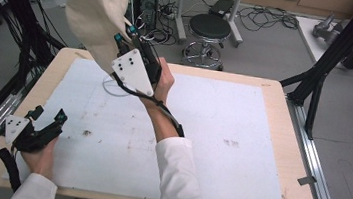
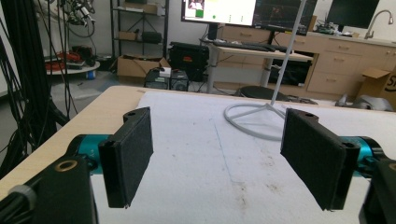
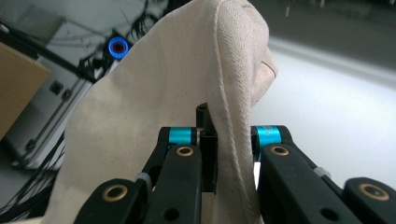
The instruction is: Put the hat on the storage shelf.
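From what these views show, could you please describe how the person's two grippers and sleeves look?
Both the left gripper and the right gripper are black, with teal collars, brass-coloured pivots and flat black pads. Each carries a grey three-cornered plate marked with dark dots and trails a black cable. The sleeves are white.

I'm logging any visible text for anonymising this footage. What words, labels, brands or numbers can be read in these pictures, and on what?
Nothing can be read for certain.
Cardboard box at the right edge of the left gripper view: one large dark letter, perhaps "S", cut off by the frame.
Monitor behind the table: coloured windows, text too small and blurred.
Cream cloth in the right tongs: no print visible.
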`<state>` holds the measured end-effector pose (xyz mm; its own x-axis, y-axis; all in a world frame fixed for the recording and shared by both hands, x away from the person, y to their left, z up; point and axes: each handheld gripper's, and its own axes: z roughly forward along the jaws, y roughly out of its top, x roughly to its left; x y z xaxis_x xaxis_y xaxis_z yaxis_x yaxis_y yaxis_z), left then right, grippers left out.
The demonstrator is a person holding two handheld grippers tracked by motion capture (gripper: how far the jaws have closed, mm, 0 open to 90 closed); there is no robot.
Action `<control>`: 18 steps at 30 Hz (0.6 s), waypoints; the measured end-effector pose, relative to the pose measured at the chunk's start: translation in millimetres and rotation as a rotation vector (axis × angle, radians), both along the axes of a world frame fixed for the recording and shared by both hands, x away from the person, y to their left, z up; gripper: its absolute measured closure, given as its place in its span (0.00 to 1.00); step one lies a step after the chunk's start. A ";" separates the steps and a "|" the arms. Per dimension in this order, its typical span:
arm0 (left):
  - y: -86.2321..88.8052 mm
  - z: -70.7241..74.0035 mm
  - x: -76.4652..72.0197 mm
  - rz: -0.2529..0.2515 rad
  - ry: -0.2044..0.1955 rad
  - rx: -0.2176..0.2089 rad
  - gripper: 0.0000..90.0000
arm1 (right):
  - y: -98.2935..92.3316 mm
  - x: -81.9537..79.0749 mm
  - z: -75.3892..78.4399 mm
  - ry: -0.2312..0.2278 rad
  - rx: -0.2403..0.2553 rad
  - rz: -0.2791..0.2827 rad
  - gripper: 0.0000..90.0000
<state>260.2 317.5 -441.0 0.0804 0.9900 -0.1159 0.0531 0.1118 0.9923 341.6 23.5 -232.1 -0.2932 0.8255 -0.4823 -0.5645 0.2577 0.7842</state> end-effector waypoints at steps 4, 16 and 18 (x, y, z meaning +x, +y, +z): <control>0.6 -0.6 0.7 0.001 -0.002 -0.004 0.28 | 1.0 12.4 -12.4 0.086 0.033 0.009 0.94; 1.8 -0.8 0.2 -0.003 0.002 -0.011 0.28 | -11.5 29.2 -39.3 0.324 0.248 0.091 0.94; 1.7 -0.9 0.3 -0.006 0.003 -0.009 0.28 | -12.6 30.6 -44.9 0.354 0.261 0.095 0.93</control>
